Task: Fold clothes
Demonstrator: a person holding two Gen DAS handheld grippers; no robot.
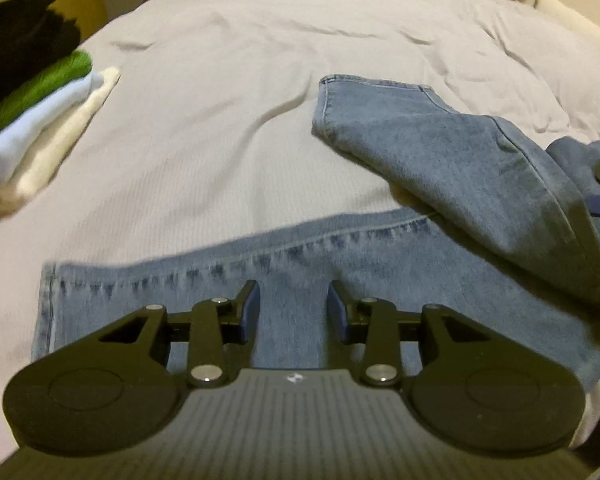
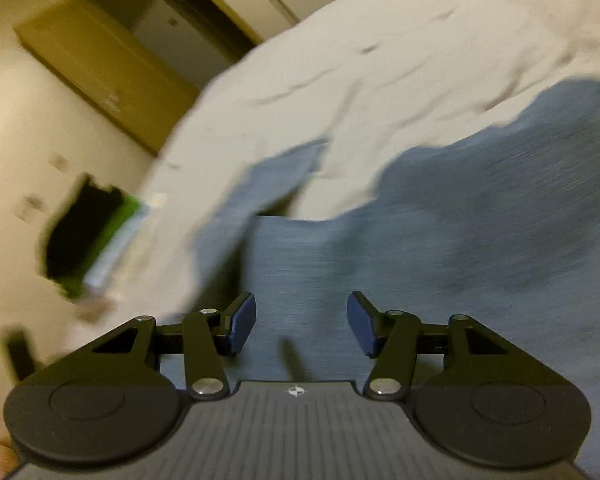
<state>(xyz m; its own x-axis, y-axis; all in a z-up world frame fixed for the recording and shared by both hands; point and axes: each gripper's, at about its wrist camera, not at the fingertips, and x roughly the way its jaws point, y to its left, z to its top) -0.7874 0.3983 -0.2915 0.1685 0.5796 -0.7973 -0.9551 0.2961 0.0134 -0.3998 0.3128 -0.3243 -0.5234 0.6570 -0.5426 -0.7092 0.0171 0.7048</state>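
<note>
Jeans (image 1: 380, 264) sprawl across the bed (image 1: 220, 100), one leg running left to right just under the left gripper (image 1: 293, 292), its jaws parted and empty, right gripper (image 2: 301, 316) likewise released over denim

The right hand-held gripper (image 2: 301, 322) hangs over blue jeans (image 2: 460, 240) on a bed (image 2: 380, 60). Its jaws stand apart with nothing between them. The picture is blurry. A pile of folded clothes (image 2: 96, 236) sits at the left.
</note>
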